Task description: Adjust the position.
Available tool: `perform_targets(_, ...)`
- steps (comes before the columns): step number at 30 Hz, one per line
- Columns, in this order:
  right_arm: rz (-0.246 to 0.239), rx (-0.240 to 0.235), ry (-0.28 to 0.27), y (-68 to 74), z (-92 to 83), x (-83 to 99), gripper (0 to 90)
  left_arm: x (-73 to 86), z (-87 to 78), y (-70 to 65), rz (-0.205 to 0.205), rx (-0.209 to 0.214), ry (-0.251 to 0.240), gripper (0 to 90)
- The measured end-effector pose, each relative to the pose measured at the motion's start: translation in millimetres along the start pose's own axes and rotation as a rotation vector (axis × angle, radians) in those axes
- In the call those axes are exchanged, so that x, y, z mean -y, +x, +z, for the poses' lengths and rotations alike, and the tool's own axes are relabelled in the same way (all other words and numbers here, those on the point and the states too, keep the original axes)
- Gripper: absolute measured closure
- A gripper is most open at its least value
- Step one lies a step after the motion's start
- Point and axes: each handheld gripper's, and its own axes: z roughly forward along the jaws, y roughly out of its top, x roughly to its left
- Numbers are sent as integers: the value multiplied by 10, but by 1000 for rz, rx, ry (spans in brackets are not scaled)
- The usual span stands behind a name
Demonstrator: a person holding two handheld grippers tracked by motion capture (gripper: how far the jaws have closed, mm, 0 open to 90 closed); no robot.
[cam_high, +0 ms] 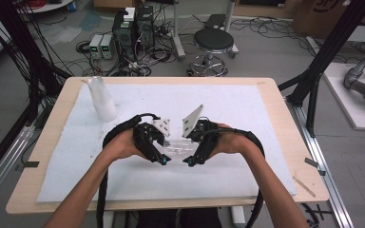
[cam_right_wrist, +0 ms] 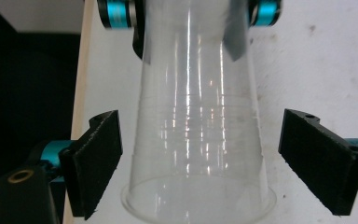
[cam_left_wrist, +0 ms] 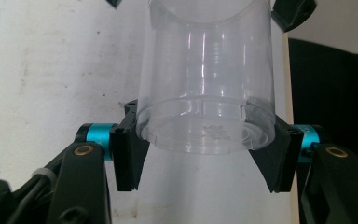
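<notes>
We hold a clear plastic cup (cam_high: 178,145) on its side just above the white mat (cam_high: 247,109), strung between our two grippers near the table's front middle. Its long axis runs level, left to right across the table: the base end points toward our left gripper (cam_high: 163,160), the rim end toward our right gripper (cam_high: 189,162).

In the left gripper view, the black pads (cam_left_wrist: 127,156) are clamped on the cup (cam_left_wrist: 205,93) just at its base, one on each side wall. In the right gripper view, the jaws stand apart with clear daylight between each pad (cam_right_wrist: 95,161) and the cup's wall (cam_right_wrist: 198,140), the rim lying between them. So the cup hangs from the left gripper alone, and the right, though equally near, has no hold on it. We judge that any further move turns on the left grip, and that the right would have to close across the wide rim end to share the load.

Hard to read: from above the cup is little more than a glint between the black bodies of the grippers, and its rim is cut off at the bottom of the right gripper view. A second clear vessel (cam_high: 100,99) stands upright well apart at the mat's back left; its make we cannot tell.
</notes>
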Motion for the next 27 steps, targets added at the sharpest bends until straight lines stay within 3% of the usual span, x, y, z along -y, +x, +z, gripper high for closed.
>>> perform_targets(4, 14, 28, -144, -11, -192, 33, 138, 200, 2, 16, -25, 0, -72, 416)
perform_targets(7, 32, 43, -262, -12, -307, 100, 138, 383, 18, 4, -64, -24, -164, 415)
perform_targets(13, 73, 95, -422, 16, -411, 269, 142, 636, -4, -15, -122, -45, -389, 416)
perform_targets(19, 111, 107, -570, 50, -422, 433, 142, 792, -32, -20, -90, -52, -621, 416)
perform_targets(24, 136, 117, -680, 79, -381, 541, 141, 858, -69, -31, -100, -40, -773, 418)
perform_targets(27, 148, 115, -716, 90, -337, 583, 142, 880, -74, -40, -95, -50, -788, 418)
